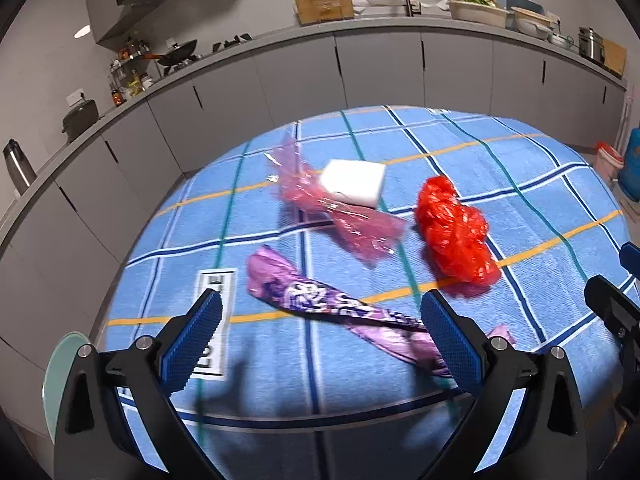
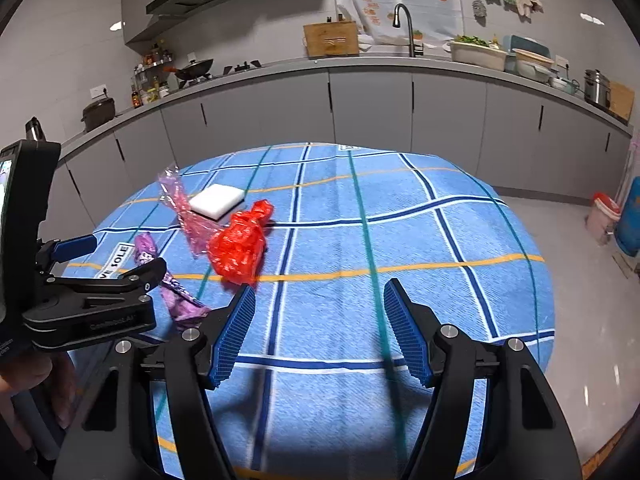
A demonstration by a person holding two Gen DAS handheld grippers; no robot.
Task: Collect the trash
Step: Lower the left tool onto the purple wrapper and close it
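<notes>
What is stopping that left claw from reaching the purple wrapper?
Nothing visible. The left gripper is open, and the purple wrapper lies on the blue cloth between its fingers, with nothing in front.

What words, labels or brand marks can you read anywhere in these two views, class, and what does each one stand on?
"SOLE", after a part-hidden word ending "VE": white label on the blue checked cloth.
Same label in the left wrist view: large letters, partly hidden by a finger, not readable.
Embossed brand on the left gripper body: too faint to read.
Purple wrapper print: blurred, unreadable.
</notes>
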